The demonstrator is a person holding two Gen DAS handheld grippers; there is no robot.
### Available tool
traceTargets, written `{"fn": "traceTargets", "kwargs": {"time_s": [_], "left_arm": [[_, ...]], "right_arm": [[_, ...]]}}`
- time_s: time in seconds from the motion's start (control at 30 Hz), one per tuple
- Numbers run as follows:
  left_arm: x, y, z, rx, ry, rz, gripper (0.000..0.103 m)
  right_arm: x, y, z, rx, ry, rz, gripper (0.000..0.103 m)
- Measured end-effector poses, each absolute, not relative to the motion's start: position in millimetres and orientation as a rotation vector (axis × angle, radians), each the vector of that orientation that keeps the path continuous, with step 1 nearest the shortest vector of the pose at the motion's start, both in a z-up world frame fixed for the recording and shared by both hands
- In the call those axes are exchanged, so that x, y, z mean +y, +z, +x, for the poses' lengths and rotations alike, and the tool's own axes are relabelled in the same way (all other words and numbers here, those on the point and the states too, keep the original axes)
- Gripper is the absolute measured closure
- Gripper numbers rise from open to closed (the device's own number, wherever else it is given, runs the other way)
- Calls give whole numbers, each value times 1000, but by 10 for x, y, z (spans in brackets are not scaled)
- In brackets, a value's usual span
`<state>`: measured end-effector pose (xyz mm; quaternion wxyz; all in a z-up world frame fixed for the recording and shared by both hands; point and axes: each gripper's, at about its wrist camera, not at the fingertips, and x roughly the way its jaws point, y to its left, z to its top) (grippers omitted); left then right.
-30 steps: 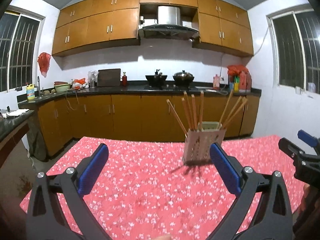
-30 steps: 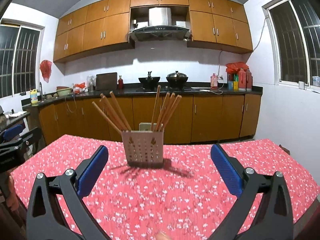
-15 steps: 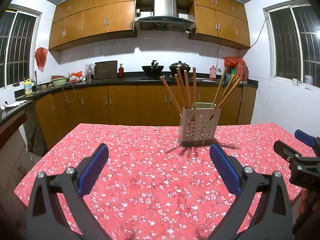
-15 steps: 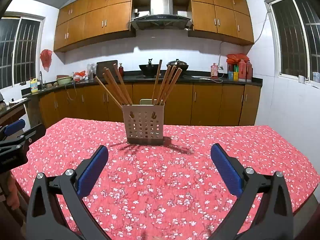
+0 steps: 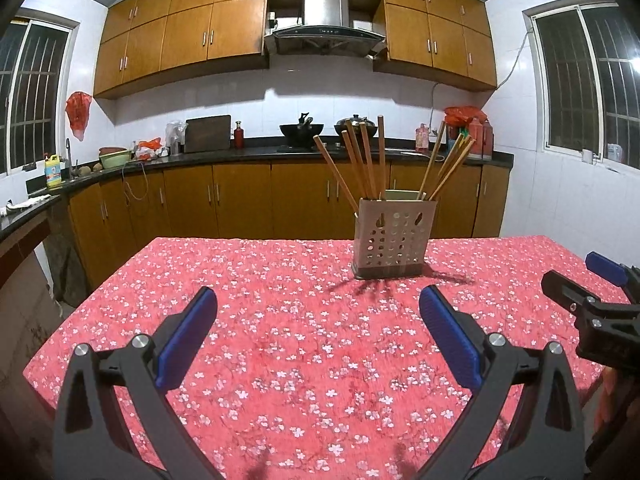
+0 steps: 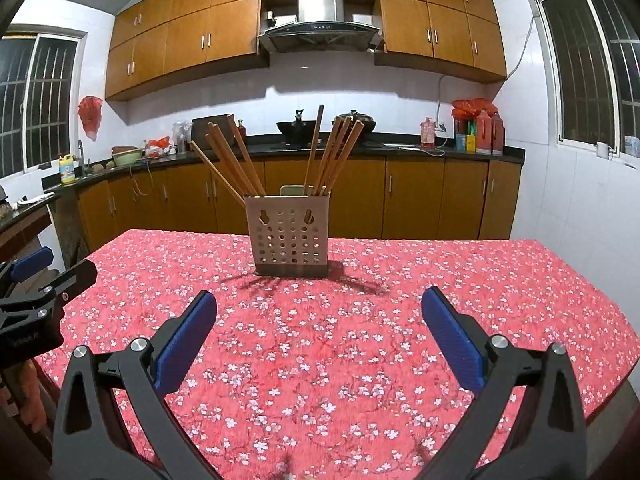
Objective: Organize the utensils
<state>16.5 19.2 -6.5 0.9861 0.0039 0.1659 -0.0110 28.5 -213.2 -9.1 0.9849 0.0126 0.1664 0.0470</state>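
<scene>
Wooden chopsticks (image 6: 320, 156) fan from a matt, perforated plastic holder (image 6: 289, 236) on the flower-printed red cloth over the tabletop (image 6: 460, 280), while the fingers (image 6: 186, 344) wear ribbed blue pads on matt black plastic.

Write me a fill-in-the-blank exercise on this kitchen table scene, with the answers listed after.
1. The long wooden chopsticks stand inside the perforated beige utensil holder, which rests on the red ____ tablecloth.
2. The left tongs and right tongs both have their jaws ____.
3. Each tong finger carries a ____ pad.

Answers: floral; open; blue
</scene>
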Motion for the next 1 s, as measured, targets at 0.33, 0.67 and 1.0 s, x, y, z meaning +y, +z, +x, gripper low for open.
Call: {"fn": "traceTargets", "kwargs": {"time_s": [0.33, 0.67, 1.0], "left_arm": [[149, -120, 192, 348, -25, 4, 4], [115, -130, 231, 357, -31, -1, 4], [93, -131, 239, 358, -33, -2, 4]], "right_arm": [[-2149, -150, 301, 361, 84, 37, 2], [-2186, -162, 308, 369, 82, 47, 2], [-2189, -164, 310, 370, 83, 47, 2]]}}
